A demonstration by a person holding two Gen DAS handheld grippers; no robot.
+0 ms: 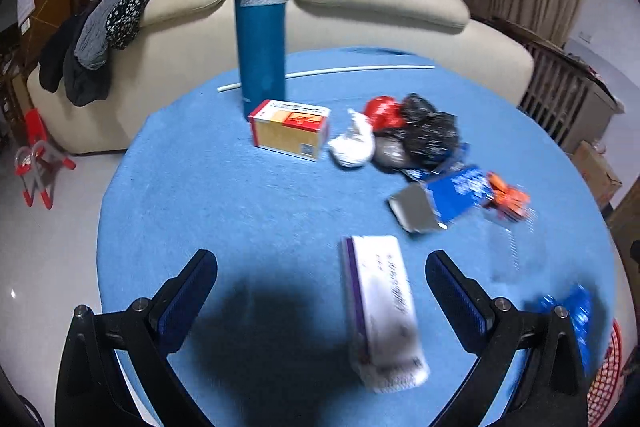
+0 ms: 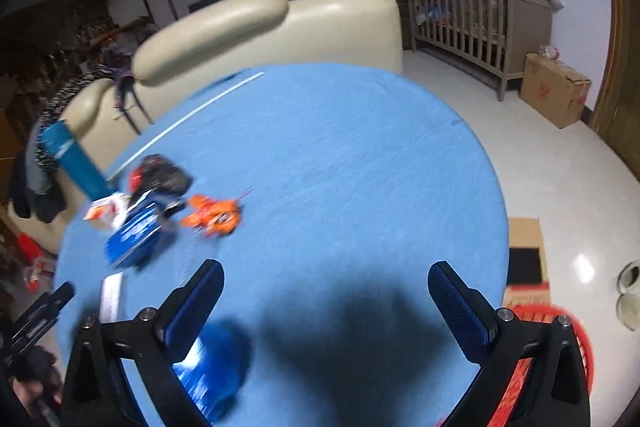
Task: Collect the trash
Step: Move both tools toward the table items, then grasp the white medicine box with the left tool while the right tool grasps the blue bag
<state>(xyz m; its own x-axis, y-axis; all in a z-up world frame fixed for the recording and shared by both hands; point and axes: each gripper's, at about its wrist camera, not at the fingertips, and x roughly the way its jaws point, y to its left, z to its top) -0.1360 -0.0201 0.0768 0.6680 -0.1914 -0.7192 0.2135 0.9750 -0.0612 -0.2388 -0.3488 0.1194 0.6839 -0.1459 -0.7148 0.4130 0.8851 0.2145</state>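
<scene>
Tongs on both sides gape wide, empty: left tongs (image 1: 321, 281) frame a white-purple box (image 1: 382, 311) low centre on the blue bench (image 1: 240, 195); right tongs (image 2: 326, 291) hover beside a blue wrapper (image 2: 212, 363); bags (image 1: 416, 131) pile mid-right, upright bottle (image 1: 260, 35) beyond

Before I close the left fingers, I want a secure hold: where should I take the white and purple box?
Grip the white and purple box across its long side faces near the middle, coming from above. It lies flat, lengthwise between the open left gripper fingers, so its narrow width probably fits.
</scene>
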